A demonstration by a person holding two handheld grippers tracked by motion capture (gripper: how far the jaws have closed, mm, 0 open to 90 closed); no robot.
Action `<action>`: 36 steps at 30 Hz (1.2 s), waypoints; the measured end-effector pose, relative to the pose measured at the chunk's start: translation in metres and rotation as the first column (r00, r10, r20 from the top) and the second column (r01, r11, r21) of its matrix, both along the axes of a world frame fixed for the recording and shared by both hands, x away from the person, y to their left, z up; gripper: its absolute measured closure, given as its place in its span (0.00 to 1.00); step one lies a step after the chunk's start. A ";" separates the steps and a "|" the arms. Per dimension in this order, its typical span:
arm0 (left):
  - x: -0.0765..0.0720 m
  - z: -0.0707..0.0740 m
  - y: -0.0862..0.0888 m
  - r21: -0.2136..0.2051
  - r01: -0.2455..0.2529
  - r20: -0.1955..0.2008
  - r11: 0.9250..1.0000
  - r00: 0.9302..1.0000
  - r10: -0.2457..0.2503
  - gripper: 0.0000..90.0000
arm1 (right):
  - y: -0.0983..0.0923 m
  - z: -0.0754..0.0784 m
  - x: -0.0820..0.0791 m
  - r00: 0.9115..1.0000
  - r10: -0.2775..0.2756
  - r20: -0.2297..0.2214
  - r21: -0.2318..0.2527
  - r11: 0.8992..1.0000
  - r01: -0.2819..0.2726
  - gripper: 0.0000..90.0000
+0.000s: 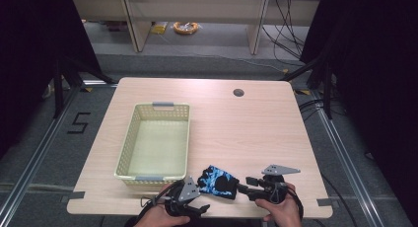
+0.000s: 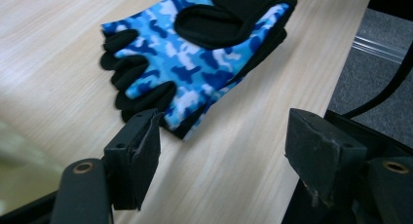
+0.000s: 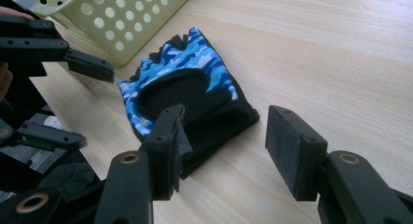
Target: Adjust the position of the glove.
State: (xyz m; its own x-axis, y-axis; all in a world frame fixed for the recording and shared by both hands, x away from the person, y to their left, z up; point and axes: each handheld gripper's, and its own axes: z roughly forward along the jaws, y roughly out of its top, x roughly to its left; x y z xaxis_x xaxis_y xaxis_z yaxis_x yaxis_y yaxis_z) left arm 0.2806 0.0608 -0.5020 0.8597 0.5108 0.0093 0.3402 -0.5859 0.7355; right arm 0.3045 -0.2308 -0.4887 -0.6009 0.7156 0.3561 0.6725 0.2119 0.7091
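A fingerless glove in blue camouflage with black palm and cuff lies flat on the wooden table near its front edge. My left gripper sits just left of it, open; in the left gripper view the glove lies ahead of the jaws, its finger stubs close to the left jaw, nothing between the pads. My right gripper faces the glove from the right, open. In the right gripper view its jaws stand on either side of the glove's black cuff corner without pressing on it.
A pale yellow perforated basket stands on the left half of the table, empty, its near wall just behind the glove. The table's front edge runs close under both hands. A round cable hole sits at the back.
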 end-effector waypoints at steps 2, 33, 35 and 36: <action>0.001 -0.001 -0.002 0.007 0.002 0.000 1.000 1.000 -0.002 0.31 | 0.000 0.000 0.000 1.000 0.002 0.003 0.003 1.000 -0.002 0.55; 0.003 -0.009 -0.023 0.094 0.028 0.042 0.995 0.999 -0.032 0.86 | -0.014 -0.007 0.004 0.994 -0.098 -0.046 -0.002 0.995 0.098 0.64; 0.001 -0.009 -0.023 0.068 0.034 0.023 0.997 0.999 -0.036 0.88 | -0.011 -0.015 0.008 0.992 -0.098 -0.084 0.031 0.994 0.101 0.65; 0.001 -0.009 -0.023 0.079 0.034 0.032 0.996 0.999 -0.037 0.88 | -0.009 -0.017 0.009 0.990 -0.101 -0.094 0.016 0.995 0.103 0.66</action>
State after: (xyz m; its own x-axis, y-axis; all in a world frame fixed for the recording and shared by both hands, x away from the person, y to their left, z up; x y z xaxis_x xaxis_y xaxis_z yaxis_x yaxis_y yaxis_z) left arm 0.2815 0.0377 -0.5107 0.8759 0.4763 0.0770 0.2942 -0.6538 0.6972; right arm 0.3132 -0.2400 -0.5057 -0.4888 0.7633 0.4225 0.7528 0.1243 0.6464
